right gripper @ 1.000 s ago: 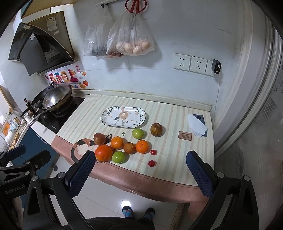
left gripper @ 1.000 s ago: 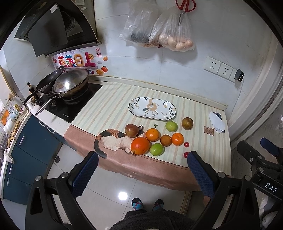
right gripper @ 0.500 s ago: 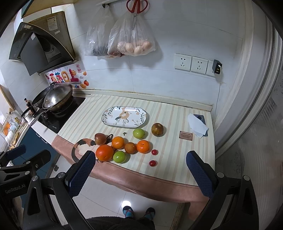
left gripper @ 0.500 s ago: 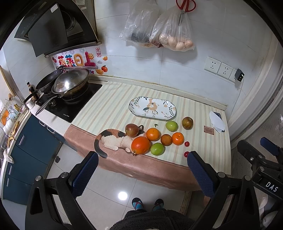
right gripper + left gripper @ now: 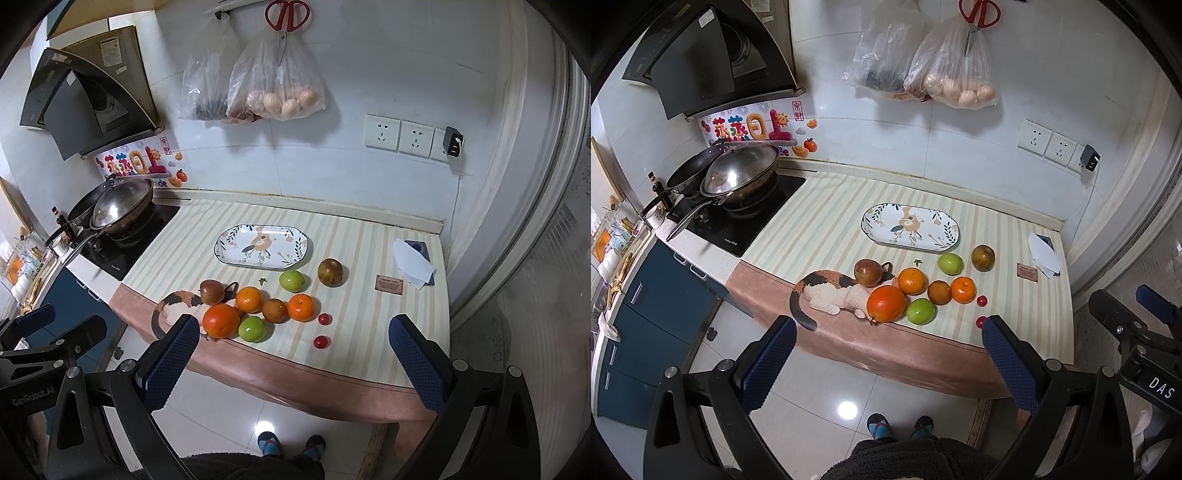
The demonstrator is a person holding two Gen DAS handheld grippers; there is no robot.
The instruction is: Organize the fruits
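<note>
Counting left to right on your desk (image 5: 373,254): one plate (image 5: 264,246), three oranges (image 5: 221,320), three brown fruits (image 5: 212,291), two green (image 5: 252,329), two cherry tomatoes (image 5: 321,342). Left tongs (image 5: 888,354) and right tongs (image 5: 291,356) both gape wide, empty, short of the desk.

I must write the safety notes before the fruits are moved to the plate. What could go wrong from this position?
1. The big orange and the green fruit lie close to the counter's front edge; a nudge may roll them off.
2. The two small red fruits are tiny and round, so the wide-open right gripper may slip on them.
3. The fruits touch each other and the cat figure, so picking one may push its neighbours.
</note>
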